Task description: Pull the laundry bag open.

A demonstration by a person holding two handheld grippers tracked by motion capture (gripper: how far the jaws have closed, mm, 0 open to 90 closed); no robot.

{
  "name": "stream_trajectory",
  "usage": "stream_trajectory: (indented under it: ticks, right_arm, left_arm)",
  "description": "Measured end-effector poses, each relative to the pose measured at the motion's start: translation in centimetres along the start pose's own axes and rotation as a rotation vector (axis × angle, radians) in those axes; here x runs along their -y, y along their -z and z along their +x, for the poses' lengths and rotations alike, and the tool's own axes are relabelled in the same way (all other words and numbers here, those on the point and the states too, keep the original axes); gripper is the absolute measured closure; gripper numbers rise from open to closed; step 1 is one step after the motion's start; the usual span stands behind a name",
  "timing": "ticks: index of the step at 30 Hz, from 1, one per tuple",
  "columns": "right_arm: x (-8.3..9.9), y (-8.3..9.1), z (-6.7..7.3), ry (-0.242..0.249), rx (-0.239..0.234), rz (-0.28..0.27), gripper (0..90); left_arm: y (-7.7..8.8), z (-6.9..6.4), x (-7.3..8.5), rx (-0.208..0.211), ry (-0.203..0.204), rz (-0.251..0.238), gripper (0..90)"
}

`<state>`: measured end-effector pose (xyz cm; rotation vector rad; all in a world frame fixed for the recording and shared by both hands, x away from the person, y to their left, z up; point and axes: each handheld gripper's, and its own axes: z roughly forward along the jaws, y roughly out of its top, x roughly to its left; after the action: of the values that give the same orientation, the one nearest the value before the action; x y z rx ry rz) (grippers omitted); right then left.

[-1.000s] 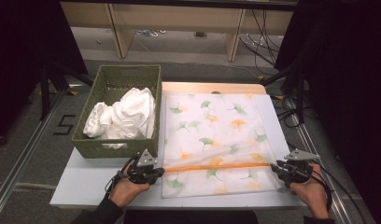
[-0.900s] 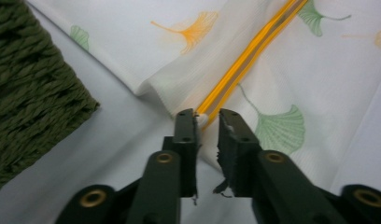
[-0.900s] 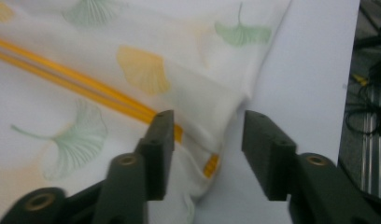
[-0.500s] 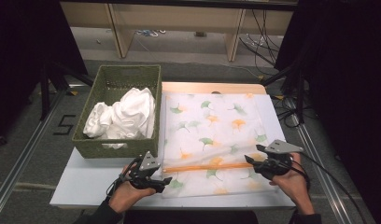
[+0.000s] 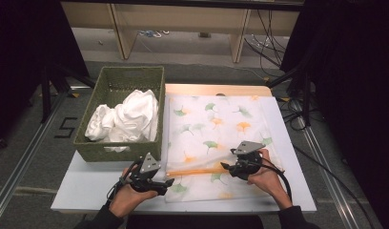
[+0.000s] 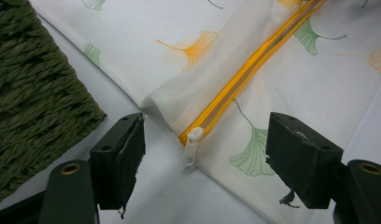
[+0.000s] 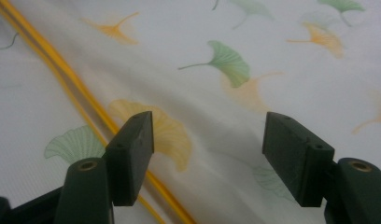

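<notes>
Your left claw [image 6: 205,158] has just opened wide around the white zipper pull [image 6: 192,147] of the leaf-print bag [image 5: 216,138]; your right claw [image 7: 207,158], also just opened, grips nothing.

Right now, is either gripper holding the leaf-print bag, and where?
No. The left gripper and right gripper have just opened; nothing is gripped on the bag.

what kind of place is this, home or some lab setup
Most likely a lab or recording workspace, not a home: loose black cables trail over the grey floor, black curtains flank the white table, and a black number marking is on the floor.
</notes>
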<state>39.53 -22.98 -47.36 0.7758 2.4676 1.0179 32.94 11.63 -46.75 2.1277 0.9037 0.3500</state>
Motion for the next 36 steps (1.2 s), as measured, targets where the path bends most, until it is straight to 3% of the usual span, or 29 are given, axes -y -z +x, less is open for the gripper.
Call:
stream_trajectory:
  ticks: [4, 8, 10, 12, 16, 17, 18, 21, 23, 27, 28, 29, 30, 32, 33, 34, 35, 36]
  right_arm:
    - [0.3, -0.5, 0.5, 0.039, -0.027, 0.039, 33.1]
    - [0.7, -0.5, 0.7, 0.051, -0.025, 0.074, 31.6]
    - [0.9, -0.3, 0.6, 0.083, 0.009, 0.095, 32.0]
    - [0.9, -0.2, 0.4, 0.084, 0.039, 0.105, 34.8]
    - [0.6, -0.5, 0.0, 0.135, 0.119, 0.08, 43.9]
    - [0.6, -0.5, 0.0, 0.111, 0.142, 0.079, 46.5]
    - [0.6, -0.6, -0.3, 0.133, 0.15, 0.075, 49.1]
    - [0.4, -0.8, -1.1, 0.163, 0.195, 0.043, 55.6]
    - [0.3, -0.9, -1.5, 0.137, 0.209, 0.034, 57.9]
    - [0.3, -0.8, -1.6, 0.084, 0.146, 0.041, 59.5]
    - [0.3, -0.8, -1.6, 0.091, 0.133, 0.039, 59.4]
    - [0.3, -0.8, -1.7, 0.127, 0.106, 0.03, 59.4]
    - [0.3, -0.6, -1.3, 0.093, 0.083, 0.048, 58.9]
    - [0.4, -0.7, -1.2, 0.128, 0.04, 0.063, 56.4]
    - [0.5, -0.5, -0.8, 0.111, 0.015, 0.09, 55.9]
    - [0.7, -0.5, -0.8, 0.146, 0.008, 0.099, 55.5]
    - [0.8, -0.3, -0.6, 0.108, -0.002, 0.1, 53.3]
    - [0.8, -0.3, -0.7, 0.117, 0.0, 0.099, 52.4]
  left_arm:
    - [-0.1, 0.0, 0.0, 0.004, -0.006, 0.007, 28.1]
    - [0.0, 0.0, -0.1, 0.006, -0.024, 0.02, 28.1]
    - [-0.1, 0.0, 0.0, 0.008, -0.012, 0.013, 28.1]
    - [-0.2, 0.0, 0.0, 0.008, -0.014, 0.016, 28.1]
    - [-0.2, 0.0, 0.0, -0.002, -0.015, 0.023, 28.1]
    - [-0.2, -0.1, 0.0, 0.005, -0.018, 0.02, 28.1]
    - [-0.3, 0.0, -0.1, 0.008, -0.037, 0.026, 28.2]
    - [-0.4, -0.1, -0.1, 0.016, -0.024, 0.03, 28.1]
    - [-0.3, -0.1, -0.1, 0.007, -0.037, 0.032, 28.2]
    - [-0.3, -0.1, -0.1, 0.011, -0.028, 0.033, 28.1]
    - [-0.3, -0.1, -0.1, 0.01, -0.038, 0.032, 28.1]
    - [-0.3, 0.0, -0.1, 0.005, -0.041, 0.032, 28.1]
    - [-0.3, -0.1, -0.1, 0.006, -0.026, 0.031, 28.1]
    - [-0.3, -0.2, -0.1, 0.016, -0.024, 0.027, 28.1]
    - [-0.3, -0.1, -0.1, 0.017, -0.032, 0.029, 28.1]
    - [-0.3, -0.1, -0.1, 0.018, -0.031, 0.029, 28.1]
    - [-0.3, -0.1, -0.1, 0.018, -0.026, 0.029, 28.1]
    - [-0.3, -0.1, -0.1, 0.018, -0.027, 0.03, 28.1]
